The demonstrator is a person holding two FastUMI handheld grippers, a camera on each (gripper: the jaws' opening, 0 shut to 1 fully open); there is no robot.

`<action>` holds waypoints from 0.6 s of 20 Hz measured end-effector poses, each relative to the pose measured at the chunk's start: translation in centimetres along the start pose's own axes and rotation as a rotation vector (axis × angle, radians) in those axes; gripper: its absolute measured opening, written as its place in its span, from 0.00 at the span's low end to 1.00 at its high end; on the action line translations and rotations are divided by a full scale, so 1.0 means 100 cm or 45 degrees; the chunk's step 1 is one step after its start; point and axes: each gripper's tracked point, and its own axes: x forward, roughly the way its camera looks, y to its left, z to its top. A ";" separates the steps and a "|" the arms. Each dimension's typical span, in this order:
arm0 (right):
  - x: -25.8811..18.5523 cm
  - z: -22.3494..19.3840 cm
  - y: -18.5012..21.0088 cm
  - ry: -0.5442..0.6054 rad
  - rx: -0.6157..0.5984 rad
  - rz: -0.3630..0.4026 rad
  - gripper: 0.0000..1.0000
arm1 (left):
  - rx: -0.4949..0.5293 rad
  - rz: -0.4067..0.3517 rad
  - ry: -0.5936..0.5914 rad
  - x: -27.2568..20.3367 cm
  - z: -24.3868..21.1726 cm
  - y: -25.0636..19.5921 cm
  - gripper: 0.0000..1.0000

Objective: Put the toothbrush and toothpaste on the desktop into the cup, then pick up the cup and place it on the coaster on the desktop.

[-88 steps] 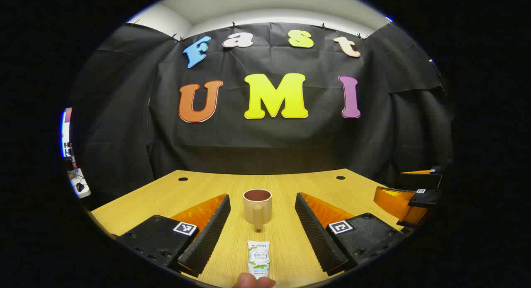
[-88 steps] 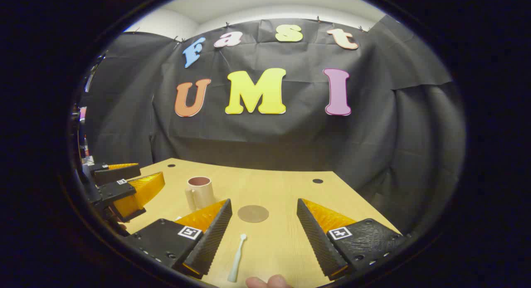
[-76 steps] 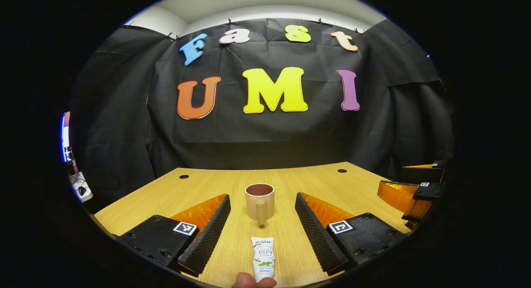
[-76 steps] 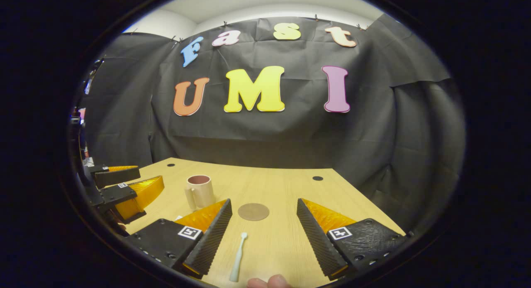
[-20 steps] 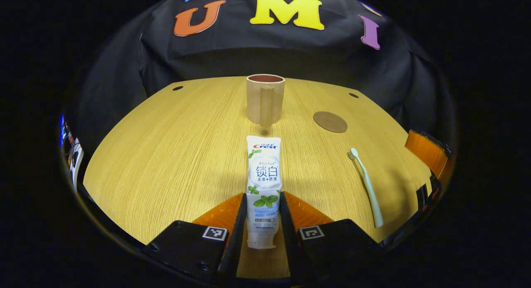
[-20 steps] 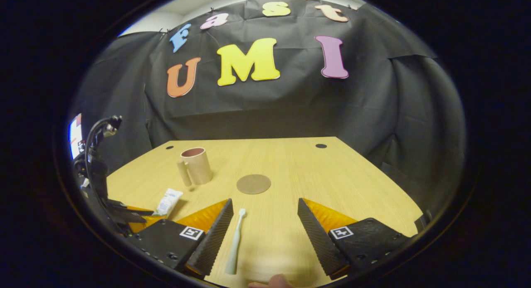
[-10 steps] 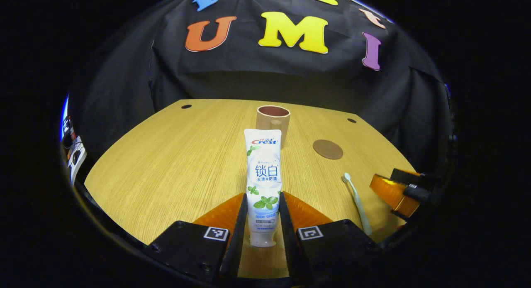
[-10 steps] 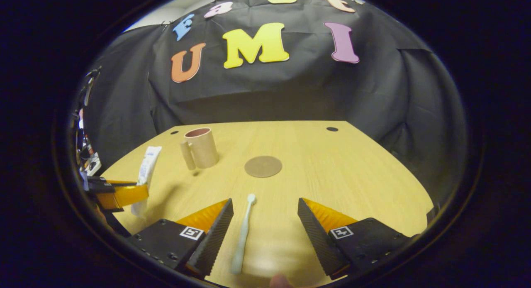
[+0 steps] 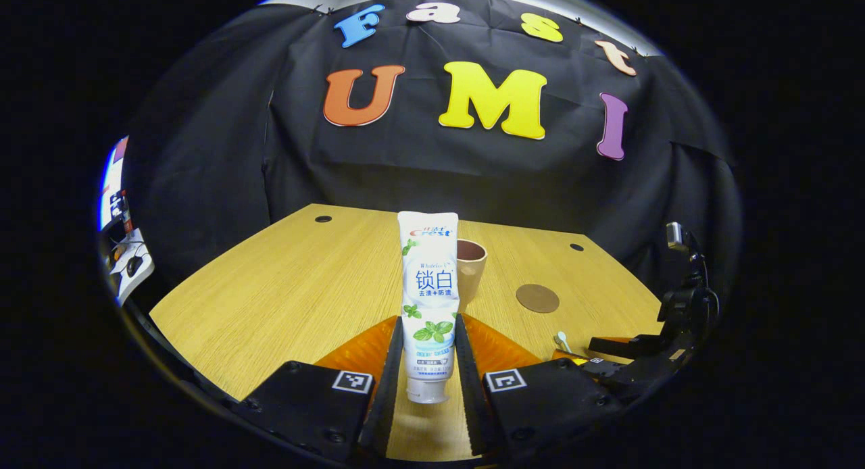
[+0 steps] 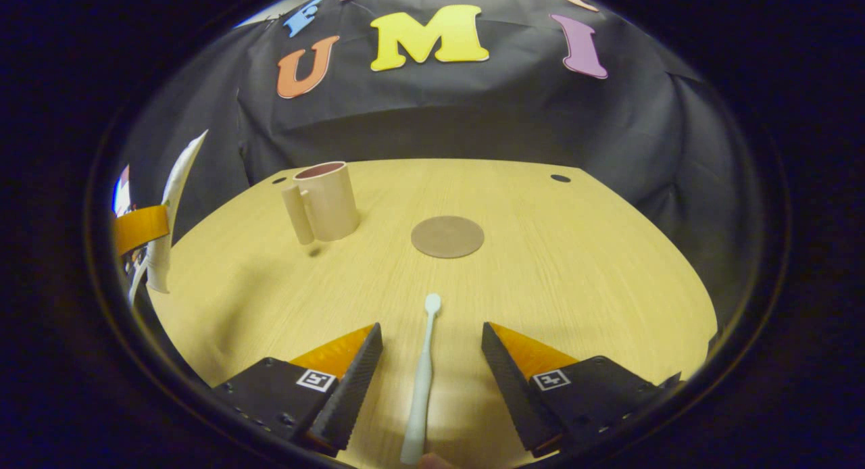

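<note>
Two tongs are at work. The left tongs (image 9: pixel 424 381) are clamped on the toothpaste (image 9: pixel 428 300) near its cap end, and the tube stands upright, lifted clear of the counter (image 9: pixel 297 286), with the cup (image 9: pixel 469 269) right behind it. The right tongs (image 10: pixel 427 371) stand apart, low over the counter, with the toothbrush (image 10: pixel 422 374) lying flat between the fingers, head pointing toward the coaster (image 10: pixel 447 236). In the right gripper view the cup stands upright to the left of the bare coaster, handle toward the camera.

I judge the step in hand to be carrying the toothpaste to the cup while the right tongs line up on the toothbrush. The next move calls for bringing the tube over the cup's mouth, lowering it in and only then letting go; the tube is tall against the cup, so it may lean on the rim. The right tongs need to close squarely on the thin handle.

A second ago the toothpaste lay flat on the counter in the left tongs' grip; now it is raised. The right tongs have dropped closer to the counter and moved forward along the toothbrush, which has not shifted.
</note>
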 end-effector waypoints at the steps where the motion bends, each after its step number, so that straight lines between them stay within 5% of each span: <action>1: 0.002 0.000 -0.001 0.005 0.001 -0.018 0.82 | -0.002 -0.001 -0.005 -0.001 0.001 0.002 0.46; 9: 0.017 -0.002 0.000 0.011 0.092 -0.052 0.31 | -0.023 -0.024 -0.031 0.003 0.011 0.008 0.47; 11: 0.013 -0.002 0.001 0.017 0.102 -0.040 0.07 | -0.029 -0.025 -0.049 0.005 0.016 0.009 0.47; 12: 0.018 -0.005 0.002 0.022 0.117 -0.028 0.07 | -0.031 -0.025 -0.063 0.006 0.021 0.010 0.47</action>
